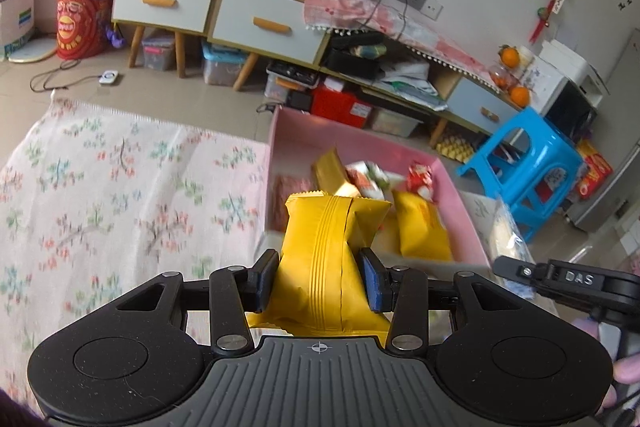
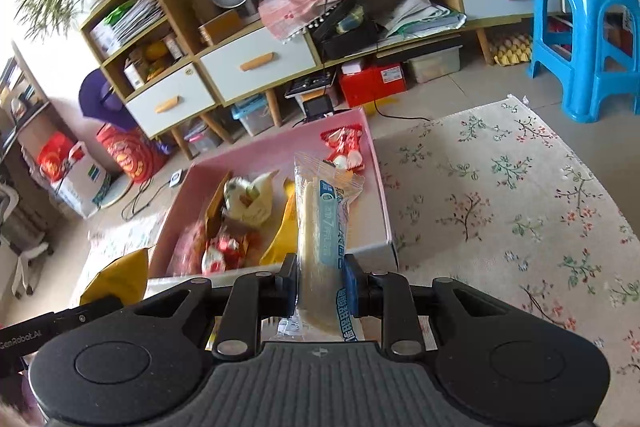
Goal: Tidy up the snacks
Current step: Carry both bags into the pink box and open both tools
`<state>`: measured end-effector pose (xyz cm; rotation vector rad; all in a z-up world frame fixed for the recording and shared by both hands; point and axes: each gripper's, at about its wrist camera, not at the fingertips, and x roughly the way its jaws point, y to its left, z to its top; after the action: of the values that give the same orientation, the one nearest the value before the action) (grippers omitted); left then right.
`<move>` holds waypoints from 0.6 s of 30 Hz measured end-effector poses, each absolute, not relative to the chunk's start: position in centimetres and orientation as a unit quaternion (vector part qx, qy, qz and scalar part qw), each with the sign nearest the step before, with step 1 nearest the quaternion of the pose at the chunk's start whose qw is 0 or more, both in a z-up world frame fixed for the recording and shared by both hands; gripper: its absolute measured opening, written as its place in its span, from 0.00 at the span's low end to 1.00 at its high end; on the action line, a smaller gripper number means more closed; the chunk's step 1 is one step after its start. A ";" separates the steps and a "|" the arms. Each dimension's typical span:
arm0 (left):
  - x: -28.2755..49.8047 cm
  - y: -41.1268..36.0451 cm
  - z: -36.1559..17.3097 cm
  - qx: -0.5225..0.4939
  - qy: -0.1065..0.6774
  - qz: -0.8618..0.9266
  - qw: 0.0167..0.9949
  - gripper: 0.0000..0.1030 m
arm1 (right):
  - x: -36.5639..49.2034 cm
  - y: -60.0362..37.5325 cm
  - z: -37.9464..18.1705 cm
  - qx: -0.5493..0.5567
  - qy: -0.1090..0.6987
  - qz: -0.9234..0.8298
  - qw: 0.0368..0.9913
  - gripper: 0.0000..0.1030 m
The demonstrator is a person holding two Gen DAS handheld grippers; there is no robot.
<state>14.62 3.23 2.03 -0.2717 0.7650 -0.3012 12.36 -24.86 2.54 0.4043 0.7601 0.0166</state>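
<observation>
Clamped between the left gripper (image 1: 320, 277) pads: a yellow snack packet (image 1: 324, 255), upright, just before the pink box (image 1: 280, 131). Pinched in the right gripper (image 2: 319, 281): a clear long snack pack (image 2: 324, 223), over the box's near wall. Inside the box, more snacks (image 2: 236, 215); underneath, a floral cloth (image 2: 500, 207).

Yellow snack pack (image 1: 320, 251) upright, held; clear blue-print long pack (image 2: 324, 239) upright, held; pink box (image 2: 280, 151) holds snacks

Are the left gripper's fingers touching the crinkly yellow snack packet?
Touching. The left wrist view shows both fingers pressed into the crinkly yellow snack packet, pinching its sides in.
</observation>
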 end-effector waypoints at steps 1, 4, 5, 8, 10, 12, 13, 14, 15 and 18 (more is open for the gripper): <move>15.3 3.1 2.0 -0.131 0.369 -0.143 0.909 0.39 | 12.7 -25.1 2.5 0.202 0.366 0.007 0.909 0.12; 17.1 2.8 1.8 -0.132 0.364 -0.136 0.912 0.39 | 13.6 -25.7 2.2 0.218 0.359 0.003 0.907 0.12; 17.7 2.6 1.7 -0.131 0.362 -0.134 0.913 0.39 | 13.9 -25.9 2.1 0.224 0.359 0.003 0.906 0.12; 19.3 1.9 1.3 -0.121 0.356 -0.126 0.918 0.39 | 14.8 -26.4 2.0 0.235 0.358 0.011 0.904 0.12; 20.4 1.4 1.0 -0.112 0.354 -0.120 0.921 0.39 | 15.3 -26.5 1.8 0.239 0.361 0.019 0.901 0.12; 21.4 0.8 0.8 -0.095 0.348 -0.111 0.926 0.39 | 15.9 -26.6 1.6 0.238 0.362 0.024 0.901 0.12; 21.9 0.5 0.7 -0.087 0.344 -0.106 0.929 0.39 | 16.3 -26.5 1.5 0.236 0.363 0.026 0.901 0.12; 22.4 0.2 0.6 -0.080 0.341 -0.103 0.931 0.39 | 16.7 -26.5 1.3 0.233 0.365 0.026 0.901 0.12; 22.8 -0.1 0.4 -0.074 0.338 -0.101 0.933 0.39 | 17.1 -26.4 1.2 0.231 0.368 0.026 0.900 0.12; 23.8 -1.1 -0.1 -0.051 0.335 -0.097 0.936 0.39 | 17.9 -26.3 0.5 0.226 0.374 0.020 0.899 0.12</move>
<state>23.79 -1.12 -0.05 -0.1047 0.6837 -0.1984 17.87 -26.32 0.48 0.4671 0.7740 0.0419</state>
